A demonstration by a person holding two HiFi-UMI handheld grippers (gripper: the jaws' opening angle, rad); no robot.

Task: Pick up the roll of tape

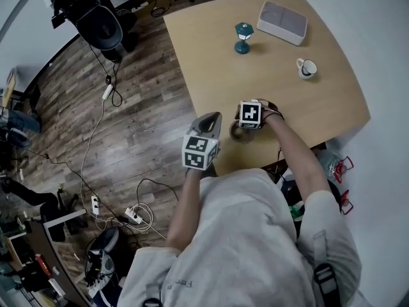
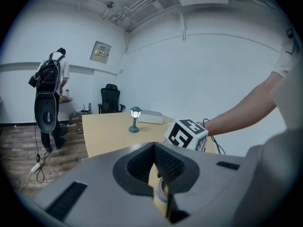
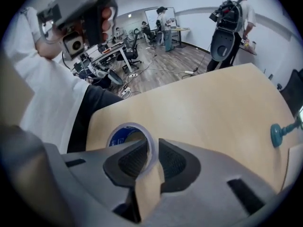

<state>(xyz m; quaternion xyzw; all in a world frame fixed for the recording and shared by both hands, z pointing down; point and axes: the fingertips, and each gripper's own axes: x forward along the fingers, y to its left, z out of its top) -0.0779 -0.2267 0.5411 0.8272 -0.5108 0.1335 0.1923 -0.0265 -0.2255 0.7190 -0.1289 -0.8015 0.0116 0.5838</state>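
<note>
The roll of tape [image 3: 124, 135], pale with a blue inner label, lies flat near the front edge of the wooden table [image 1: 211, 62]. My right gripper [image 3: 152, 150] points steeply down onto it, one jaw inside the ring and one outside, closed on the roll's wall. In the head view the right gripper [image 1: 246, 130] covers most of the roll of tape [image 1: 235, 133]. My left gripper [image 1: 213, 118] hovers just left of it at the table's edge, jaws narrowly apart and empty. The left gripper [image 2: 152, 163] shows a sliver of the roll of tape [image 2: 163, 190] through its gap.
Farther back on the table stand a teal lantern lamp [image 1: 243, 37], a white box [image 1: 282, 22] and a cup [image 1: 307, 68]. A person with backpack gear [image 2: 49, 93] stands on the wooden floor to the left, with cables [image 1: 105, 94] and a power strip nearby.
</note>
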